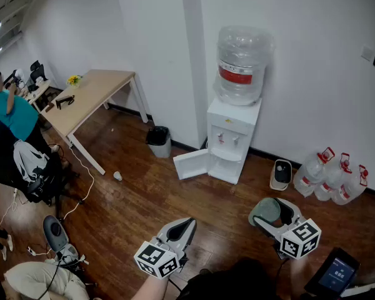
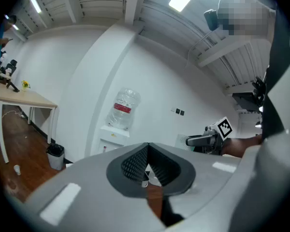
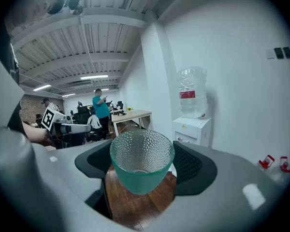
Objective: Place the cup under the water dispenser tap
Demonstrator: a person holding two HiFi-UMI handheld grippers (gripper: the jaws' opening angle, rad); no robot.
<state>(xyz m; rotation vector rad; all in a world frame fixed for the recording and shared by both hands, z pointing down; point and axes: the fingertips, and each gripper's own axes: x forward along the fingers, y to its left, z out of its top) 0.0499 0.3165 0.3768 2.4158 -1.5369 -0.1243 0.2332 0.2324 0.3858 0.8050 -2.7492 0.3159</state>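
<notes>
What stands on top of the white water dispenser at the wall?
A large clear plastic water bottle with a red label, upside down. Its neck is hidden inside the top of the white water dispenser.

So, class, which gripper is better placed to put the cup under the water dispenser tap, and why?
The right. The right gripper holds the green cup between its jaws, facing the water dispenser ahead. The left gripper is shut and empty, so it would probably need a handover first.

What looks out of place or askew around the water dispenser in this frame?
On the water dispenser, the lower cabinet door stands swung open. A small white object lies loose on the floor by the table. Nothing else stands out.
</notes>
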